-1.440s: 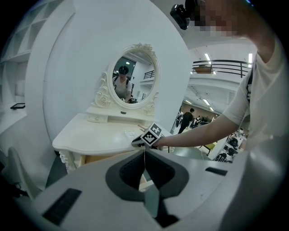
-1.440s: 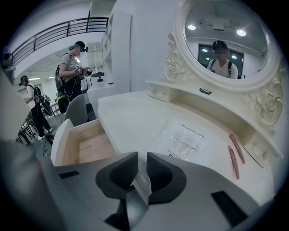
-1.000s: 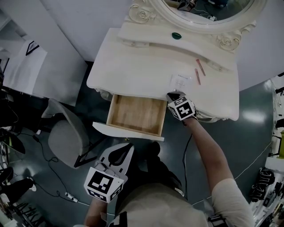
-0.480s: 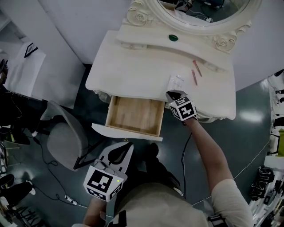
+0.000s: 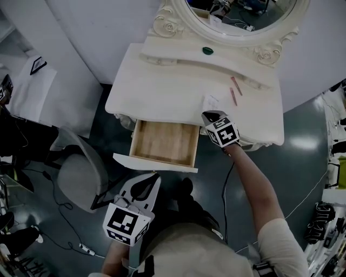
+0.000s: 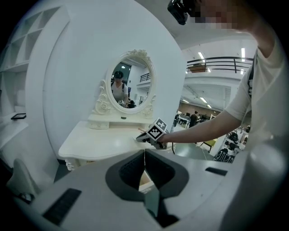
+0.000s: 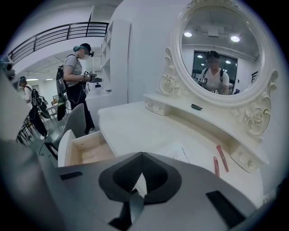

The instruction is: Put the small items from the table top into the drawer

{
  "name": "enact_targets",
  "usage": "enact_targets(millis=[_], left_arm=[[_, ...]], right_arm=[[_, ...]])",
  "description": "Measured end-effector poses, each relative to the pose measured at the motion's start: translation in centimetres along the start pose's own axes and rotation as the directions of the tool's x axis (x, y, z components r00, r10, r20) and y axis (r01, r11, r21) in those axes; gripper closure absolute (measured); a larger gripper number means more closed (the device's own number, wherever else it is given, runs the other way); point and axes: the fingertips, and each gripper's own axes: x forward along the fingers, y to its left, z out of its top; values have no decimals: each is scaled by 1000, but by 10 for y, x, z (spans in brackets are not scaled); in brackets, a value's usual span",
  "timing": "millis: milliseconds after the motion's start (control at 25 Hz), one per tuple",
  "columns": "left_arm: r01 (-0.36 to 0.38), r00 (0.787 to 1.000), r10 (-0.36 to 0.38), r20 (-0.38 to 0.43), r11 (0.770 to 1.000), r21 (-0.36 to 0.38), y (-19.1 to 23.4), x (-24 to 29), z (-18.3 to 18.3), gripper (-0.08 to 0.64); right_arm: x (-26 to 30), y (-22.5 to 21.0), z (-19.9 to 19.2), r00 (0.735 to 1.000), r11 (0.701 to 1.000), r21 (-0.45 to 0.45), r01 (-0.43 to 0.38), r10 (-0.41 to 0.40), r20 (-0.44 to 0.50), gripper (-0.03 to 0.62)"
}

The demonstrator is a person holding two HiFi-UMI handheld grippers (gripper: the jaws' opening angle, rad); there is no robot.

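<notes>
Shows from above a white dressing table [image 5: 162, 92] with an oval mirror [image 5: 238, 13] at its far side and a wood-lined drawer [image 5: 162, 142] pulled open at its near edge, left of centre. Places all the small items on the table's right half:
- a white paper slip [image 5: 211, 101] near the front edge;
- just right of it and farther back, a near pink stick [image 5: 233, 96] and a far pink stick [image 5: 236, 85], lying almost parallel and close together;
- a dark green item [image 5: 207, 51], too small to identify, on the raised shelf [image 5: 178, 55] below the mirror.

Holds the right gripper [image 5: 209, 114] over the table's near edge, just right of the drawer, tips pointing at the paper slip just beyond them. Presses its jaws together on nothing, with only pale table surface visible through the notch behind them. Cannot tell whether the tips touch the table. Extends a bare forearm [image 5: 254, 178] from the lower right to that gripper.

Holds the left gripper [image 5: 153, 177] low and well short of the table, on the near side of the open drawer and aimed towards it, jaws likewise closed on nothing. Includes a grey chair [image 5: 81, 173] on the floor left of the drawer.
</notes>
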Motion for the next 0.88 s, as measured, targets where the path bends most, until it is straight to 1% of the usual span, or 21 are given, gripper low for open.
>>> enact_targets(millis=[440, 880], left_arm=[[-18, 1000, 18, 22, 999, 31, 8, -20, 1, 503], [-21, 998, 18, 55, 999, 47, 12, -39, 3, 503]], right_arm=[[-17, 7, 15, 999, 999, -37, 36, -35, 13, 566], [-38, 14, 29, 998, 996, -60, 65, -63, 29, 566]])
